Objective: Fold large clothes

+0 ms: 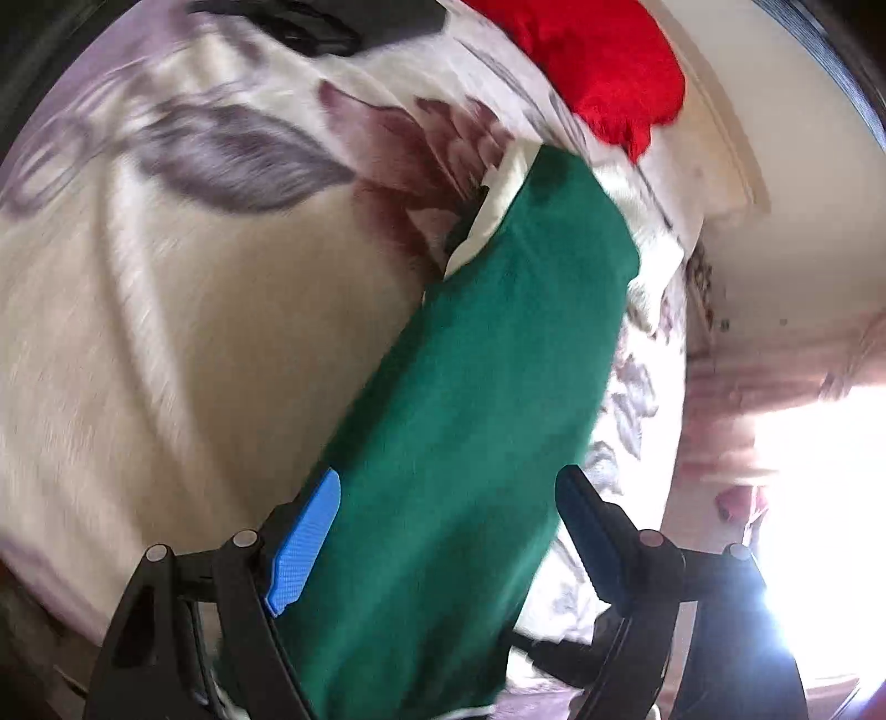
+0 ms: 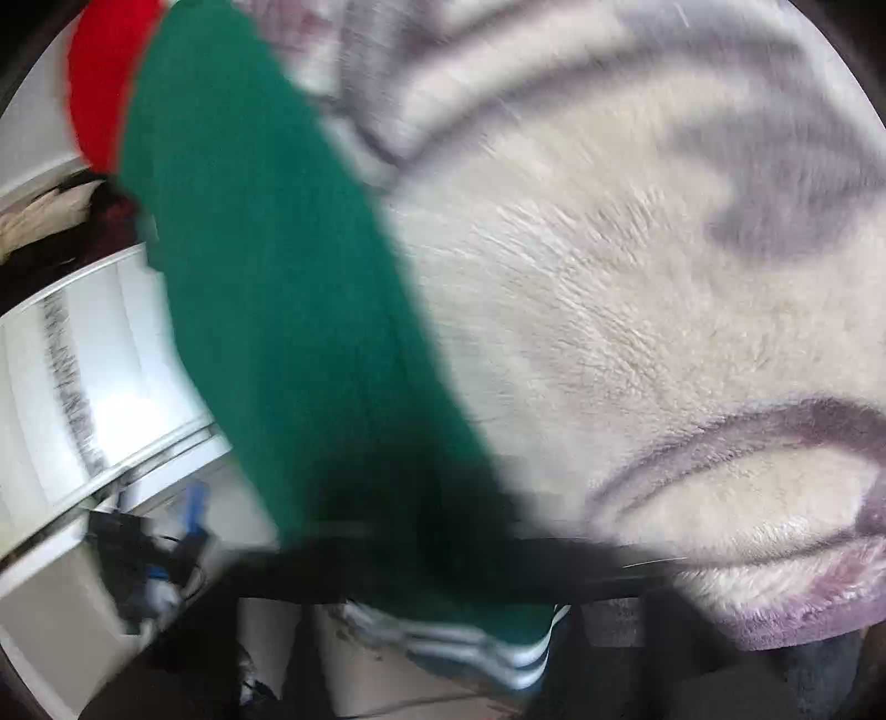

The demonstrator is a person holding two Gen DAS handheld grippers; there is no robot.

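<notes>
A long green garment (image 1: 487, 387) lies in a folded strip across the cream floral blanket (image 1: 194, 310). My left gripper (image 1: 451, 476) is open, its blue pads (image 1: 304, 543) standing wide on either side of the strip without pressing it. In the right wrist view the same green garment (image 2: 266, 277) runs from upper left down to my right gripper (image 2: 421, 515). That gripper is a dark blur, shut on the cloth near its white-striped end (image 2: 515, 659); its fingers cannot be made out singly.
A red cloth (image 1: 609, 72) lies at the garment's far end on the blanket (image 2: 637, 310). A black item (image 1: 315, 22) rests further back. White furniture (image 2: 83, 360) and cables on the floor (image 2: 155, 554) are beside the bed. Strong window glare (image 1: 819, 498) fills one side.
</notes>
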